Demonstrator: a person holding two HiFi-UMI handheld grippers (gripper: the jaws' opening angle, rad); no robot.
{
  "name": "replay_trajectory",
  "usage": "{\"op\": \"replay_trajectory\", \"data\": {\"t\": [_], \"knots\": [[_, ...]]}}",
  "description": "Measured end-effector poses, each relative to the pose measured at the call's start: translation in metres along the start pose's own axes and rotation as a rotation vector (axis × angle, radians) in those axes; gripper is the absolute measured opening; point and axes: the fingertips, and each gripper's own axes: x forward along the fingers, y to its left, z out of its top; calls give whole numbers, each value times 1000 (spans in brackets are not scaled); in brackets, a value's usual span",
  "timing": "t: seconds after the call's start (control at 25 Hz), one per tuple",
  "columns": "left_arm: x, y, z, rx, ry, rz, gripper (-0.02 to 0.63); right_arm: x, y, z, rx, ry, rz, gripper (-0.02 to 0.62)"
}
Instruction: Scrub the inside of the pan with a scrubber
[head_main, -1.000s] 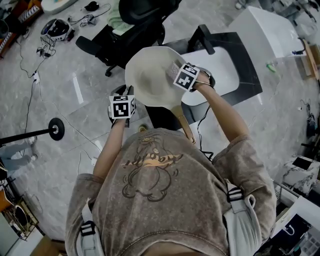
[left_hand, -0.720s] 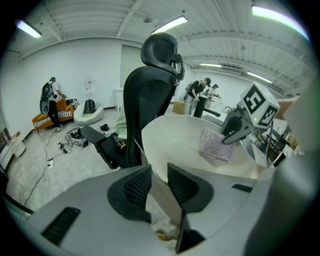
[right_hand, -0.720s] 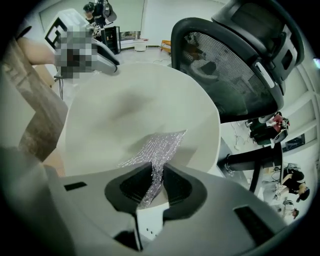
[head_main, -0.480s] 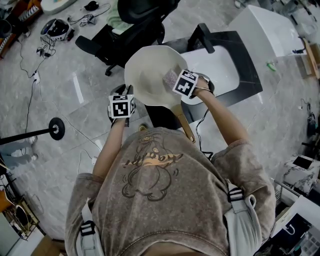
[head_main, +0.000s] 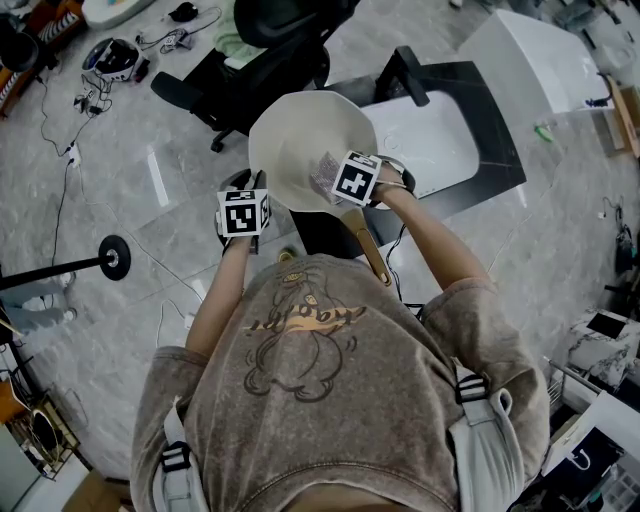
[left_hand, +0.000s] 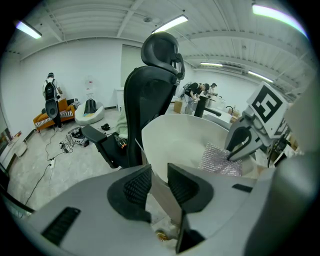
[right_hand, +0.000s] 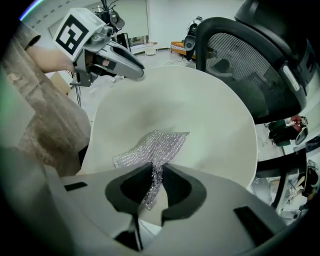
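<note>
I'm clamping the pan (head_main: 290, 140) by its rim in my left gripper (left_hand: 155, 182), pinching the mesh scrubber (right_hand: 155, 145) in my right gripper (right_hand: 152, 182) against the inner wall, centre lying just beyond

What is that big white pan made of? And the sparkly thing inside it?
The pan looks like thin metal with a smooth, matte cream coating, maybe ceramic; it shows no glare. Its handle looks like tan wood. The scrubber looks like silvery woven metal mesh: it glitters and flops.
</note>
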Motion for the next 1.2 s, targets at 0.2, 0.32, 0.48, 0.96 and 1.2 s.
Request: {"op": "replay_trajectory", "data": {"t": [0.2, 0.32, 0.48, 0.96, 1.2], "knots": [[-1, 0, -1, -3, 0, 3, 110, 6, 11, 13, -25, -15, 12, 78], [-2, 0, -1, -7, -1, 5, 110, 8, 16, 18, -28, -15, 20, 78], [-2, 0, 0, -7, 0, 9, 110, 8, 21, 24, 3, -22, 43, 77], [-1, 1, -1, -7, 6, 17, 110, 19, 42, 69, 155, -172, 175, 75], [-1, 1, -1, -10, 7, 15, 110, 24, 41, 90, 110, -172, 148, 75]]}}
